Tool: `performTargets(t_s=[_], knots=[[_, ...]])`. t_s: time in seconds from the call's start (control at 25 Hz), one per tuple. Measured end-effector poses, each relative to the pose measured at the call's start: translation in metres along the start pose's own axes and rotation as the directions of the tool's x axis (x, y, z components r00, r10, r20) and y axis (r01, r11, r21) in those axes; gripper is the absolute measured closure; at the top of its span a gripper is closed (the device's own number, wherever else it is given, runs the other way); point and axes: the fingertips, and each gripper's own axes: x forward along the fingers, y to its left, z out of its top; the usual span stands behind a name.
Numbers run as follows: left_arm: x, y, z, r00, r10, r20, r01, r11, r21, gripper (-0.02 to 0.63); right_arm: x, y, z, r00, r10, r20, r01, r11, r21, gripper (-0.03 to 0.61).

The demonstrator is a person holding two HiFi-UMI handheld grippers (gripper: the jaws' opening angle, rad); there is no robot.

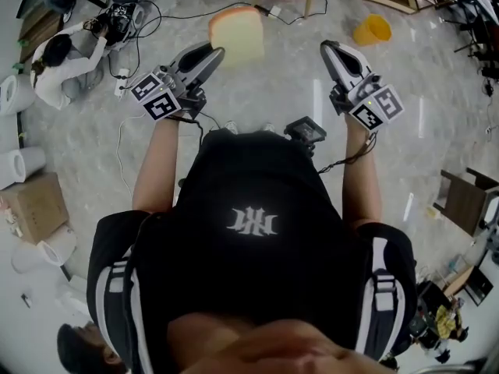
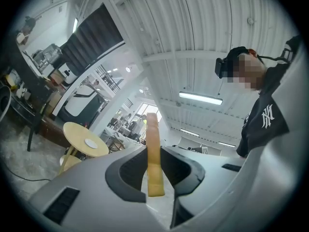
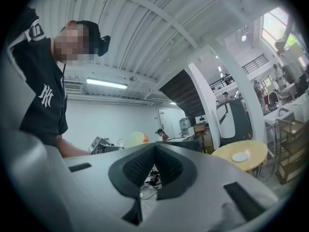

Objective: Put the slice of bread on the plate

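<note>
Your left tool (image 2: pixel 153 146) pinches the slice of bread (image 2: pixel 155 178) on edge; the plate (image 2: pixel 91 143) lies well ahead, left of that tool's line, while your right tool (image 3: pixel 155 151) is pressed together, empty

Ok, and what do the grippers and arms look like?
Both the left gripper and the right gripper have pale grey, tapering shells with black textured pads inside the jaws. Each carries a cube of black-and-white square markers at its rear, and thin black cables trail back to the body. The arms are bare below the short, white-striped sleeves of a black T-shirt.
</note>
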Motion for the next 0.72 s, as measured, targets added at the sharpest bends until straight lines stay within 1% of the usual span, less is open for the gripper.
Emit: performTargets(t_s=[0.12,0.32,0.56,0.72], knots=[[-0.0008,0.0003,-0.0017,1.000,0.001,0.001,-0.001,1.000,-0.004,0.517,-0.0009,0.0005,-0.0061,1.000,0.002,-0.005,-0.002,1.000,0.017,0.574],[-0.0009,0.0003,-0.0029,1.000,0.007,-0.021,-0.007,1.000,0.004,0.517,0.0015,0.0039,-0.0080,1.000,0.012,-0.002,-0.012,0.999,0.030,0.574],[-0.0013,0.0015,-0.0039,1.000,0.016,-0.017,-0.016,1.000,-0.002,0.517,0.0019,0.0044,-0.0080,1.000,0.017,-0.001,-0.017,1.000,0.021,0.574],[-0.0013,0.0028,-0.0050,1.000,0.018,-0.015,-0.018,1.000,-0.002,0.517,0.0021,0.0065,-0.0112,1.000,0.017,-0.021,-0.018,1.000,-0.001,0.574]])
